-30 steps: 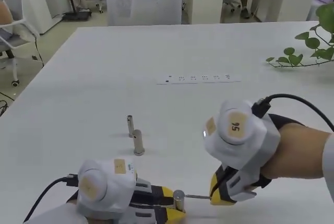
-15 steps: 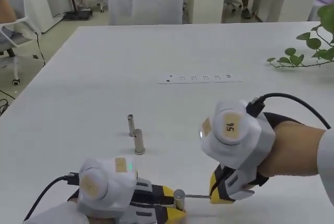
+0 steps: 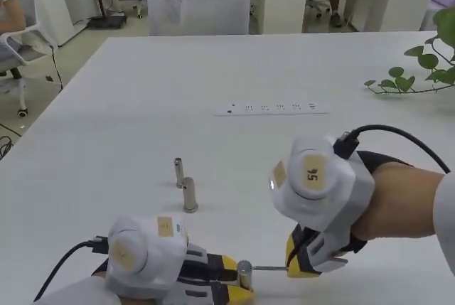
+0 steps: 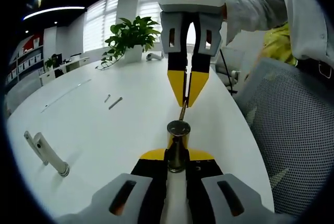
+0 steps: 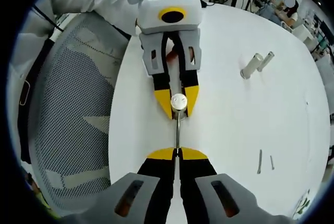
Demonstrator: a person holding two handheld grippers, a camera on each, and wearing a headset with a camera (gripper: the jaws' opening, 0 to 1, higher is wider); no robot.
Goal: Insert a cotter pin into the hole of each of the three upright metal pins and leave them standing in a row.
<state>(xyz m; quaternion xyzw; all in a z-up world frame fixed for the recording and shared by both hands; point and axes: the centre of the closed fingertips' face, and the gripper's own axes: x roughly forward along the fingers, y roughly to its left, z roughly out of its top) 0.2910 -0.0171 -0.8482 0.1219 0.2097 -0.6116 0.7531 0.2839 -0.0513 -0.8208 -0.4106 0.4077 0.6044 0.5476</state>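
Now, wide white table (image 3: 284, 70): all the work sits on it.
Left gripper (image 3: 238, 285): its yellow-tipped claw is pinching the short silver metal pin (image 4: 178, 139) from both sides. I think this keeps that pin upright and steady while something is pushed at it.
Right gripper (image 5: 177, 155): it sits just beside the held pin and faces it, with its claw pressed together on the thin wire cotter pin (image 5: 178, 130). It aims the wire straight at the held pin, likely to find the hole.
Slim silver pin (image 3: 178, 171) and thicker silver pin (image 3: 188, 194): they stand close together, well beyond the held pin. They are too small to tell if wires are in them.
Cotter pin: its tip meets the held pin near the top. I cannot tell if it is inside the hole.
Spare thin wires (image 5: 260, 161): two lie flat, well away from the held pin, probably waiting for the others.
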